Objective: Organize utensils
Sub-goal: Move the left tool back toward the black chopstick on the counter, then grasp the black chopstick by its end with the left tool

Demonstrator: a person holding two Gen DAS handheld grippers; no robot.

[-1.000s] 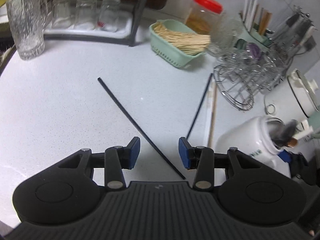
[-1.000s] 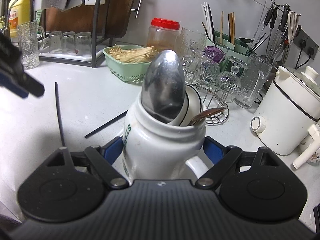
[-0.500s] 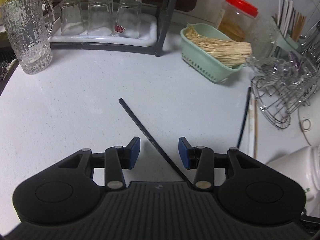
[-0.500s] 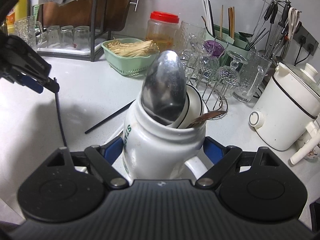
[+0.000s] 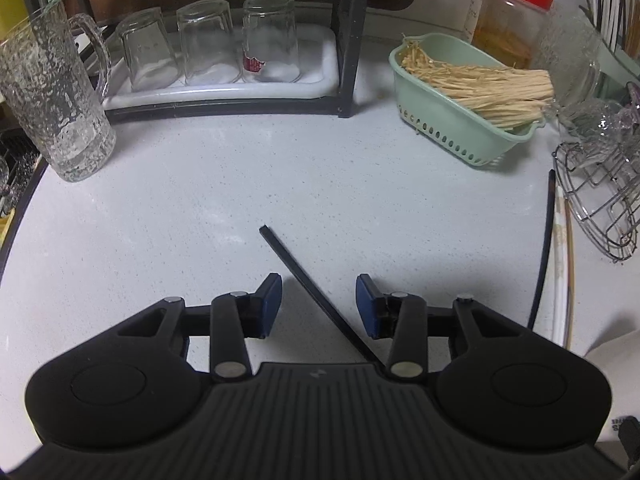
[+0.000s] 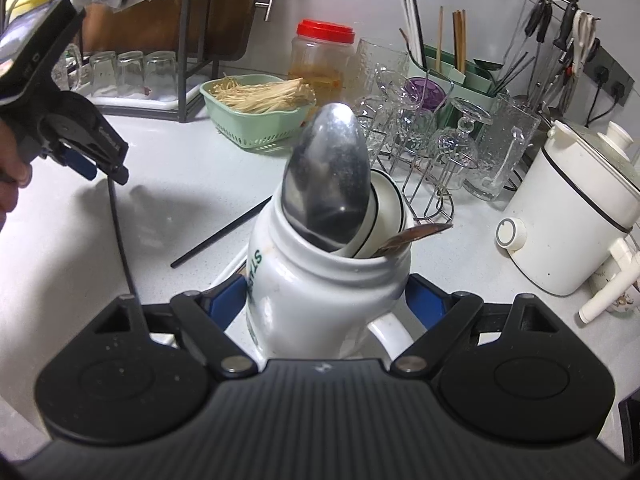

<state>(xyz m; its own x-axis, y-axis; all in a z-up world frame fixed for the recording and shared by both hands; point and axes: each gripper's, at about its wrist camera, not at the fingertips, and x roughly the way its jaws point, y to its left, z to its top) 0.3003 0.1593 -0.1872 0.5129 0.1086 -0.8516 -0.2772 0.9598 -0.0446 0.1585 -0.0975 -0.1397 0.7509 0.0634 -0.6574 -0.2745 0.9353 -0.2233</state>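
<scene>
Black chopstick lies flat on the speckled white bench, running on a slant between the blue pads of the left tool. Neither pad touches it: the left tool stands partly open with the stick nearer its right pad, and the stick's far end points toward the glass mug. In the right wrist view the same left tool hangs low over the stick's far end, with part of a hand behind it.

A second black chopstick lies well to the right, just beside a pale chopstick and near the wire glass rack.

The right tool has its jaws closing on a white ceramic jar, blue pads against both sides of its body. The jar stands upright and holds a large steel spoon, bowl up, a white ceramic spoon and a brownish spoon. Behind it sit a green basket of pale sticks and a red-lidded jar.
</scene>
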